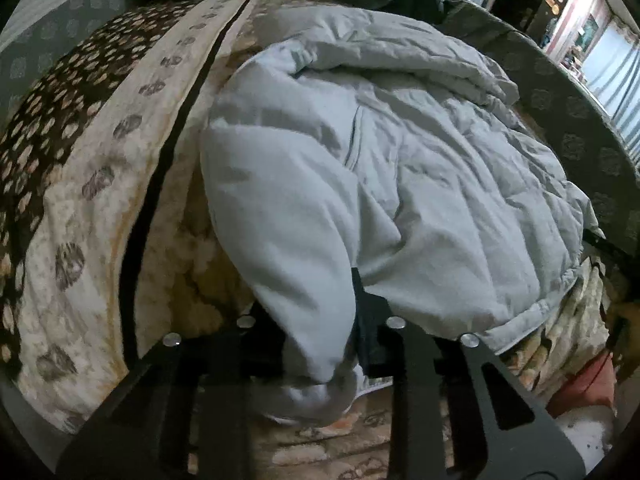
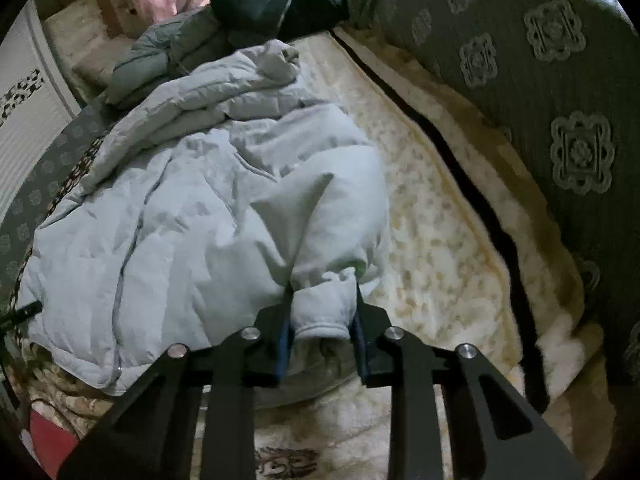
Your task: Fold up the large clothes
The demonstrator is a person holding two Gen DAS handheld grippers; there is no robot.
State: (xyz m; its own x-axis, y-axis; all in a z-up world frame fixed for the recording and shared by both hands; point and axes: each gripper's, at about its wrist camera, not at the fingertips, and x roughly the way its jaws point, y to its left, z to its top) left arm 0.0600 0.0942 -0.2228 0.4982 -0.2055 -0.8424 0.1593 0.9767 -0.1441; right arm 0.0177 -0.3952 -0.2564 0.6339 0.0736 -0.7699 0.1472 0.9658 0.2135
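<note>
A pale grey-blue padded jacket (image 1: 420, 168) lies crumpled on a cream patterned cover (image 1: 100, 208). In the left wrist view one sleeve (image 1: 296, 264) runs down toward the camera. My left gripper (image 1: 320, 320) is shut on it near the cuff, and the sleeve drapes over and hides the left finger. In the right wrist view the jacket (image 2: 160, 220) fills the left half. My right gripper (image 2: 322, 292) is shut on the other sleeve's ribbed cuff (image 2: 320, 320), with a blue pad pressing on each side.
A dark green embossed backrest (image 2: 560, 120) curves along the right of the cushions, beyond a dark seam (image 2: 480, 200). Dark folded clothes (image 2: 260, 4) are heaped at the far end. Something red (image 1: 588, 380) lies at the near edge.
</note>
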